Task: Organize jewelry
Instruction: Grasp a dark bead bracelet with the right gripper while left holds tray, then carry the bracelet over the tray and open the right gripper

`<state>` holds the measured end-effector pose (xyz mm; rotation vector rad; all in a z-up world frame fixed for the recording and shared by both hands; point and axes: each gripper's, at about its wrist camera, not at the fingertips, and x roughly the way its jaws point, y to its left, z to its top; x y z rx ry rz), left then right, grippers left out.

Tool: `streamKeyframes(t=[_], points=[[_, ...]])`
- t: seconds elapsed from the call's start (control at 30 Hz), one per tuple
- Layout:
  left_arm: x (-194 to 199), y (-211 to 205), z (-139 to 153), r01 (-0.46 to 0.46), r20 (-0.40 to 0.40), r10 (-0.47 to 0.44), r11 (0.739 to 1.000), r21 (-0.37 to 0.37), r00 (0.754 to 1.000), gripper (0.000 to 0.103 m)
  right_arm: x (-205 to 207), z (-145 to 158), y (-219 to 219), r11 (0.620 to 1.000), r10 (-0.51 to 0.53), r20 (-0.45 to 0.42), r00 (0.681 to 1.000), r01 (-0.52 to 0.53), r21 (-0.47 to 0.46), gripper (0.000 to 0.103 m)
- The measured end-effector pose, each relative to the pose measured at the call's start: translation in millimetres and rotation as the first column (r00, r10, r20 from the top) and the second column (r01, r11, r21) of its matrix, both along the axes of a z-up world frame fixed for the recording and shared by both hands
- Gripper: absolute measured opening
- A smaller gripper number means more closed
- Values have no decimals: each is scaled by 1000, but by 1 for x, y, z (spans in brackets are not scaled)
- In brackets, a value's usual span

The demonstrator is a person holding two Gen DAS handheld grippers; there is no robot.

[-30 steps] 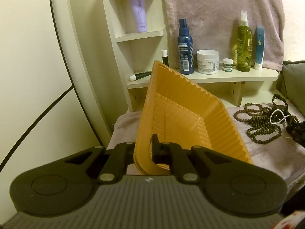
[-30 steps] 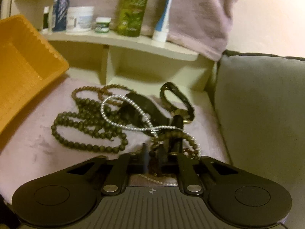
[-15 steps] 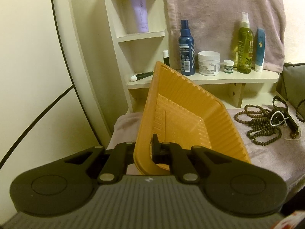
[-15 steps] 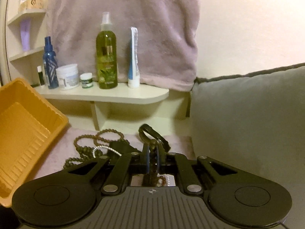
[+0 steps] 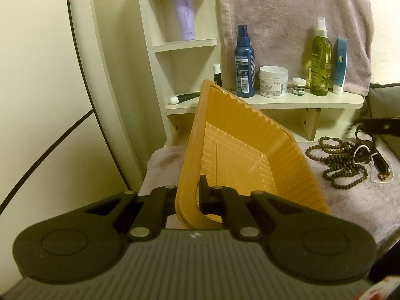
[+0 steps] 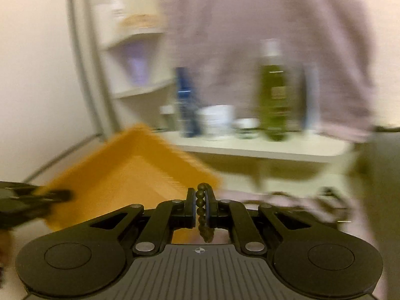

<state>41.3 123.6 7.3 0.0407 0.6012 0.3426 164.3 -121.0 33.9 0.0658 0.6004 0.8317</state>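
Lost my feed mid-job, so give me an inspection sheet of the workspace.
Surface: pale purple cloth over the worktop.
Job's things: orange tray, tilted up; bead strand; more beaded jewelry heaped on the cloth.
Clutter: nothing seen on the cloth.
Grippers: left tool shut on the tray's rim; right tool shut on the bead strand.
Cables: nothing seen.
Surroundings: shelf with toiletry bottles and jars, hanging towel, grey cushion.

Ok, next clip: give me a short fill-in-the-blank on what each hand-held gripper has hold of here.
1. The left hand-held gripper is shut on the rim of the ____ tray.
2. The right hand-held gripper pinches a strand of dark ____.
3. More jewelry lies on the pink ____.

Missing: orange; beads; towel
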Motion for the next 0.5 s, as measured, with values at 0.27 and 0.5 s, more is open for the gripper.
streamKeyframes(t=[0.27, 0.5], points=[[-2, 3, -2, 2, 6, -2, 1000, -11, 1000, 6, -6, -34, 62, 990, 144, -123, 982, -142, 19, 7], [-2, 5, -3, 2, 7, -2, 1000, -21, 1000, 6, -17, -42, 62, 983, 183, -152, 971, -180, 32, 38]])
